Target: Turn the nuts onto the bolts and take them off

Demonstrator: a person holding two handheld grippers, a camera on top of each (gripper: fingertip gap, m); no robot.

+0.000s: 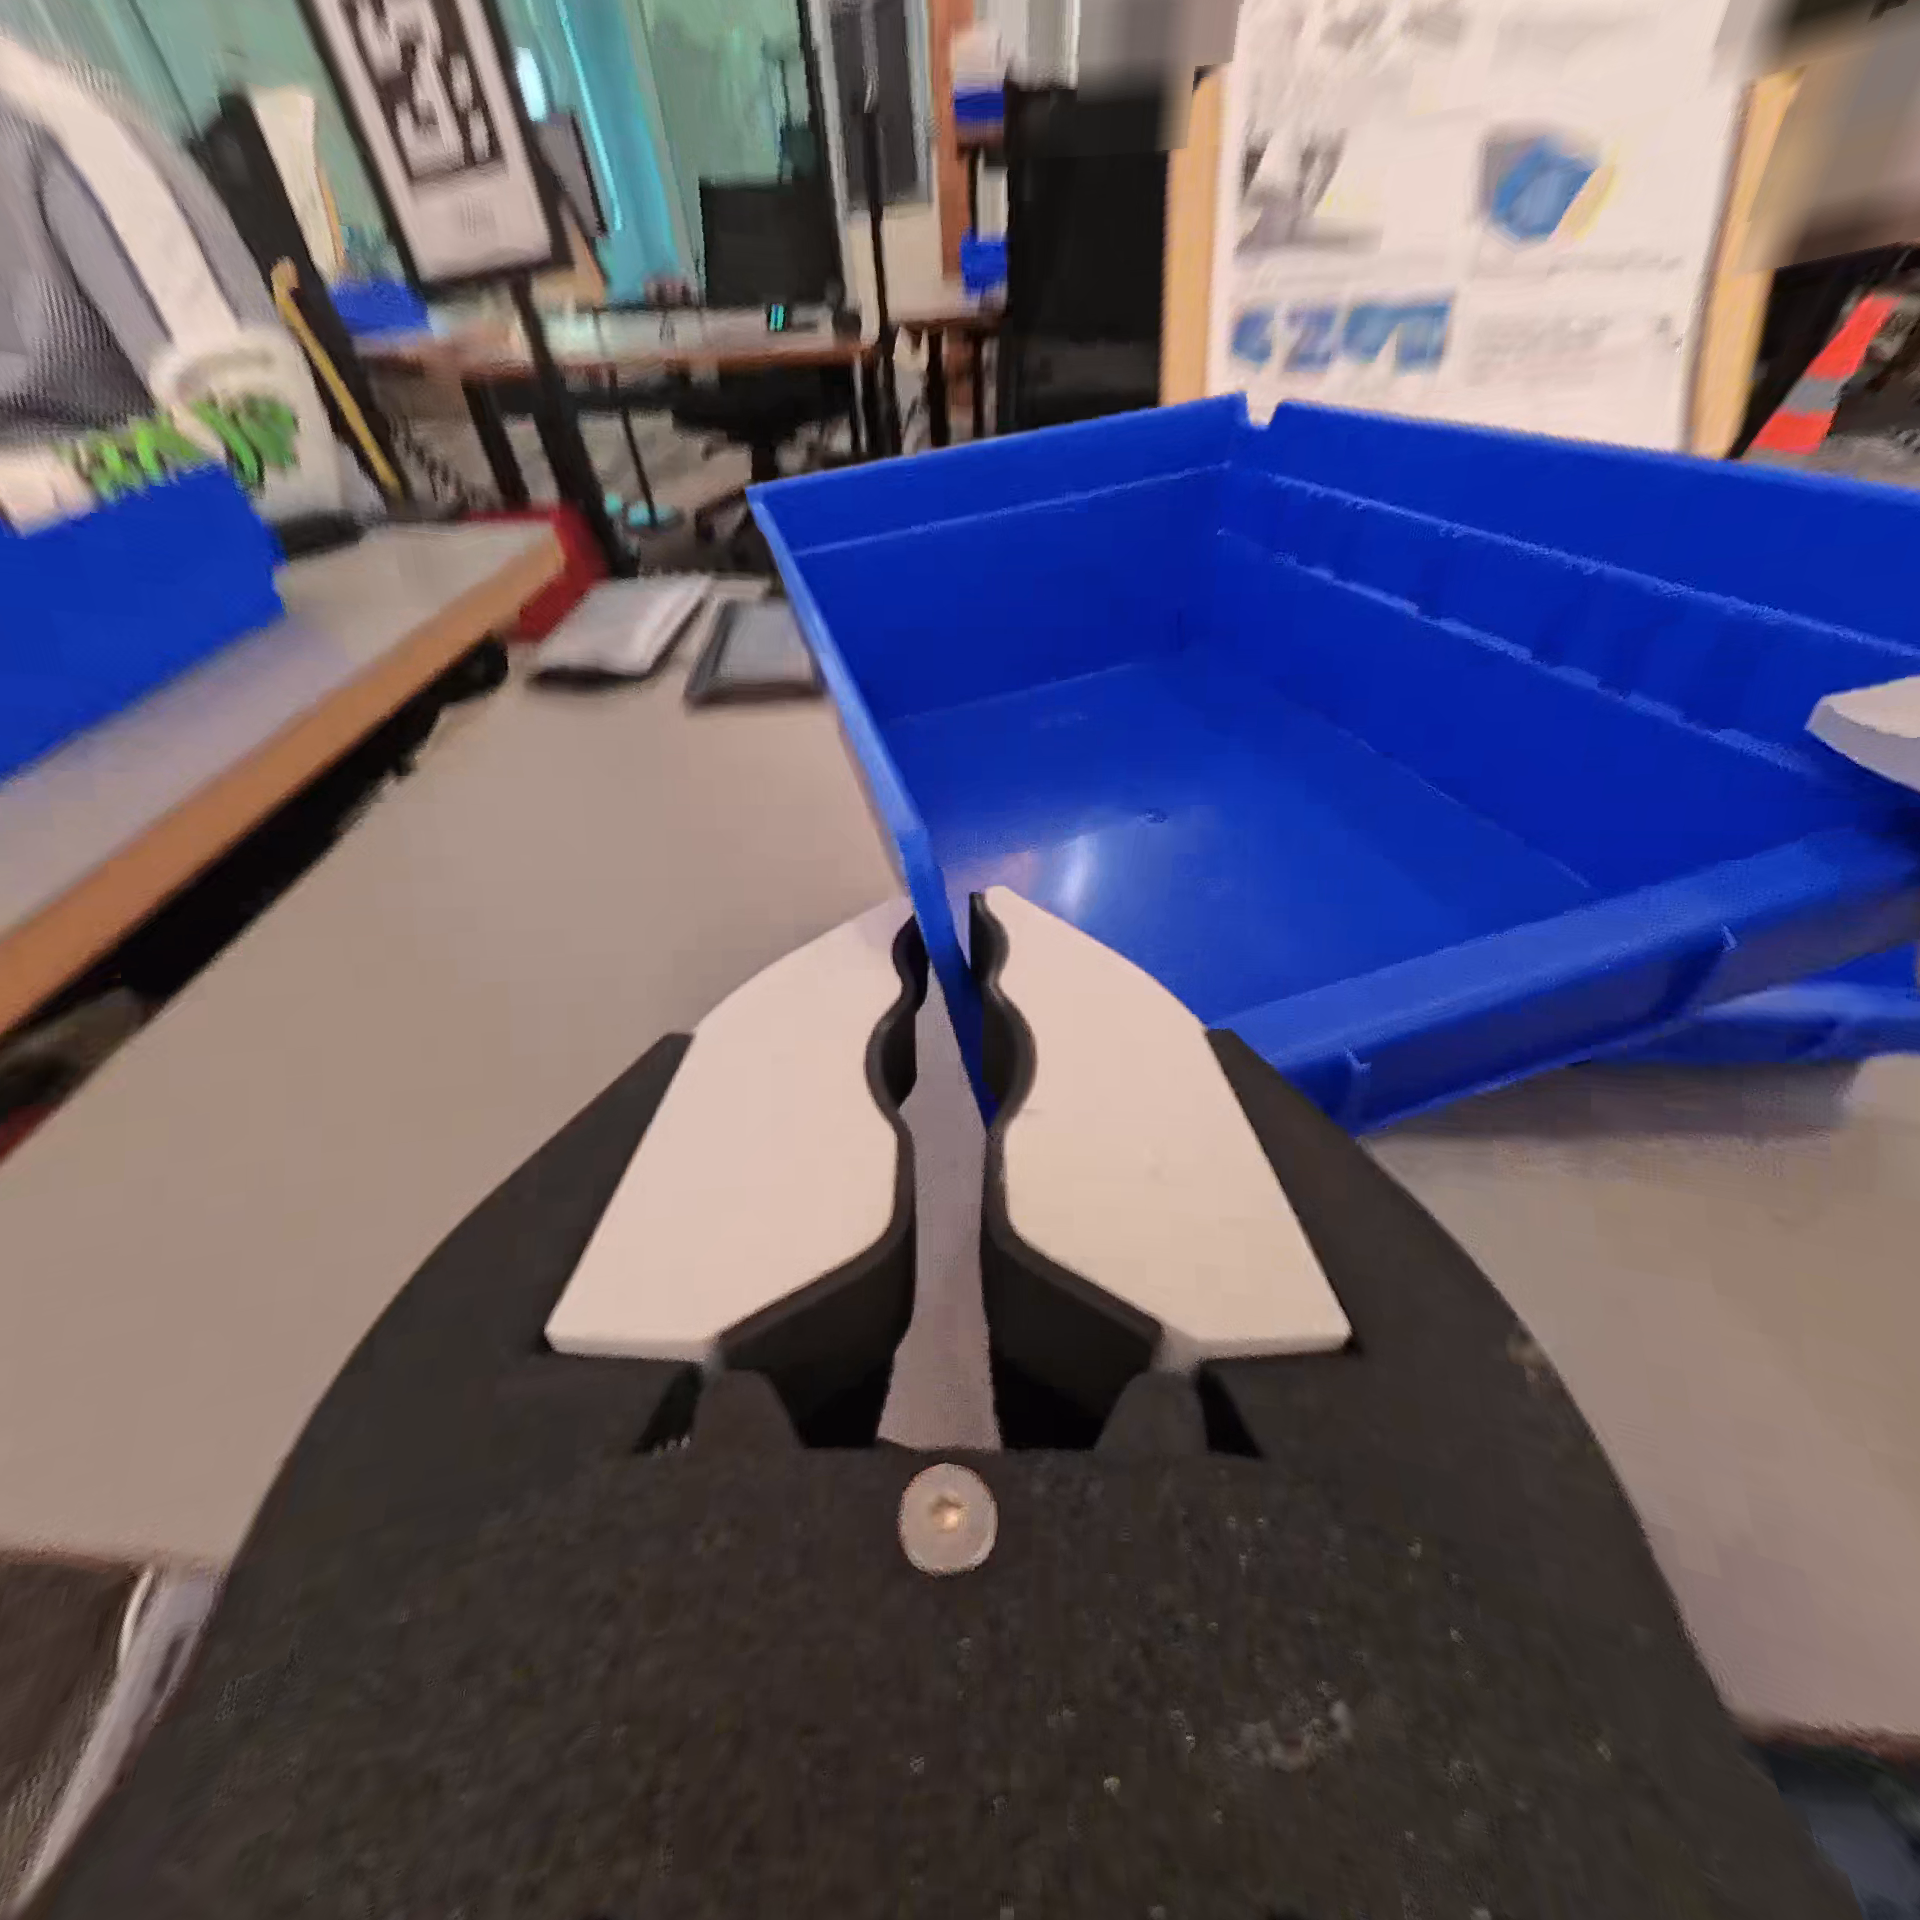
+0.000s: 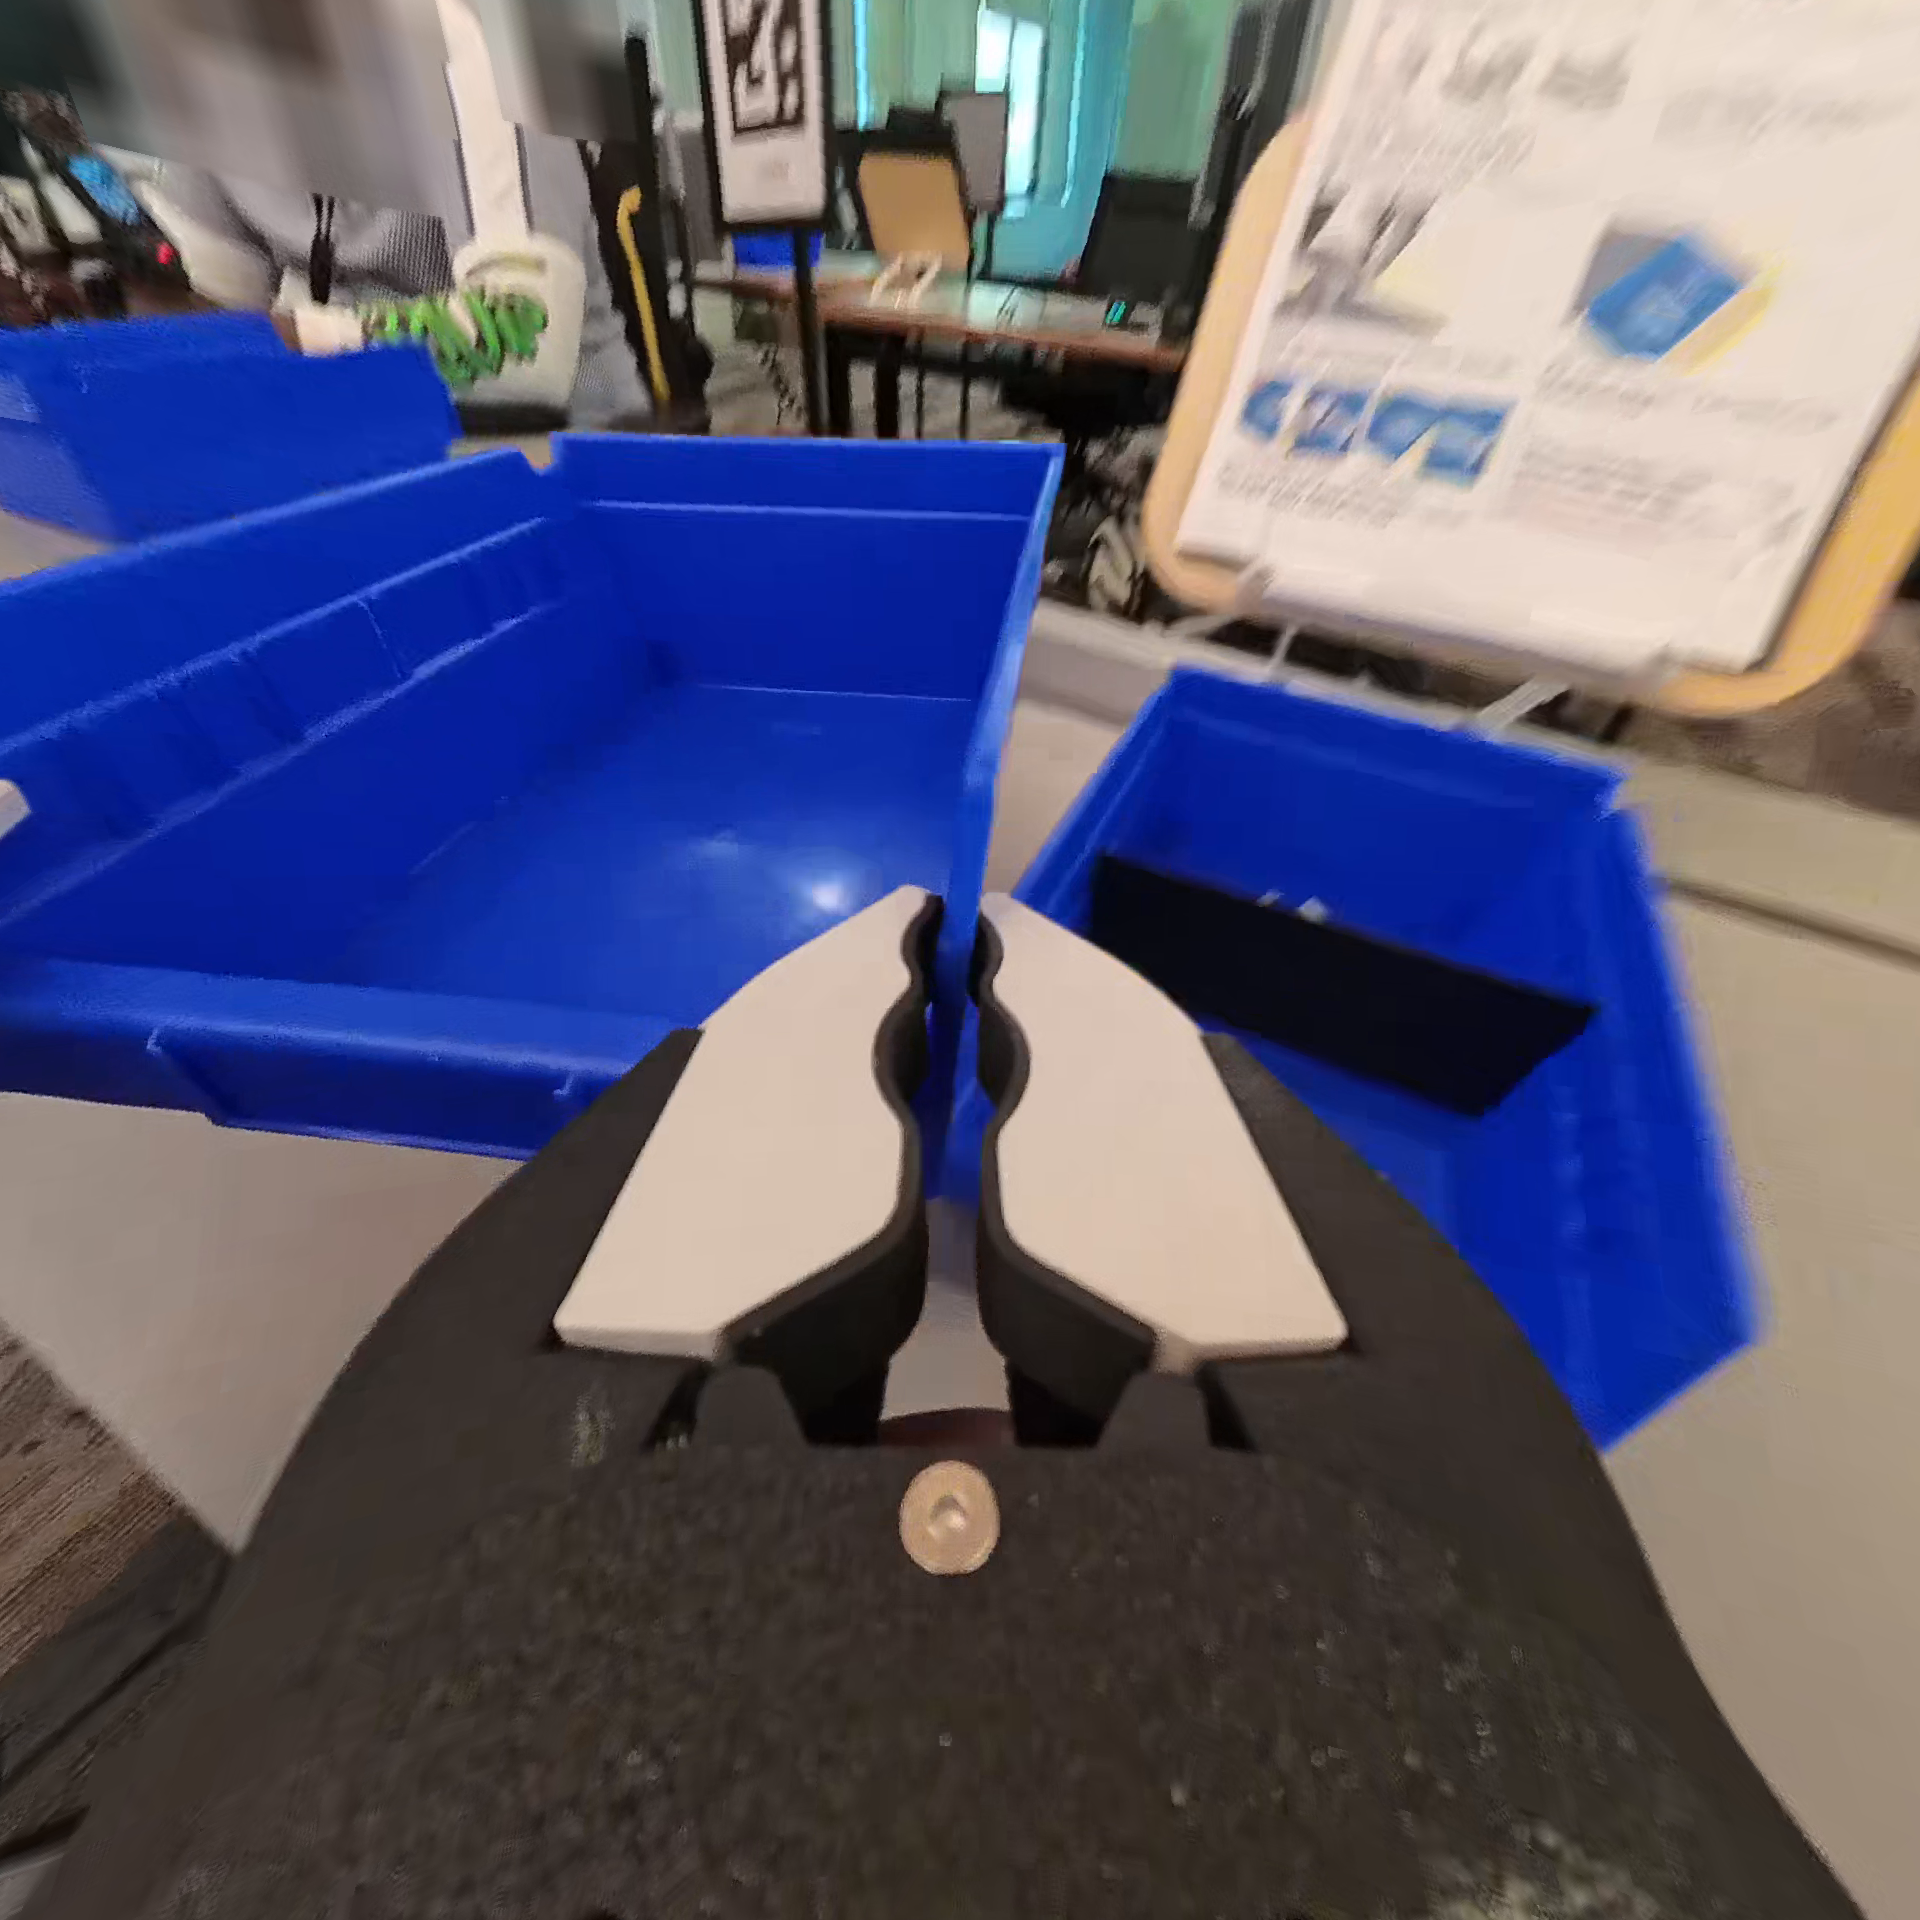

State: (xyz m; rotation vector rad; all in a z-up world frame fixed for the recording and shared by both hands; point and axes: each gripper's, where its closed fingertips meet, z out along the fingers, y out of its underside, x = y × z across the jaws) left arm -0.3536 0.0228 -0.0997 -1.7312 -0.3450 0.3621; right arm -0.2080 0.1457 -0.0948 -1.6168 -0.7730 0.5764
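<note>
Gripping the left side wall of the large blue bin (image 1: 1351,790), the left gripper (image 1: 943,935) has its grey fingers (image 1: 769,1122) pinched on the thin plastic near the front corner. At the opposite end, the right gripper (image 2: 958,930) is clamped the same way on that bin's right wall, so the bin (image 2: 499,790) hangs between the two tools and looks tilted off the grey counter (image 1: 540,935).

Nothing lies inside the large bin. No nuts or bolts can be made out for certain; the only candidate is a small pale glint behind the black divider (image 2: 1340,997) in the smaller blue bin (image 2: 1507,1091) just beside the right gripper, too blurred to name.

My reading is that the bin is being repositioned before any threading. To do it well, both ends should move together and level, because uneven motion would twist the thin walls out of the pinch. Setting it flat, clear of the smaller bin, seems wise before letting go.
</note>
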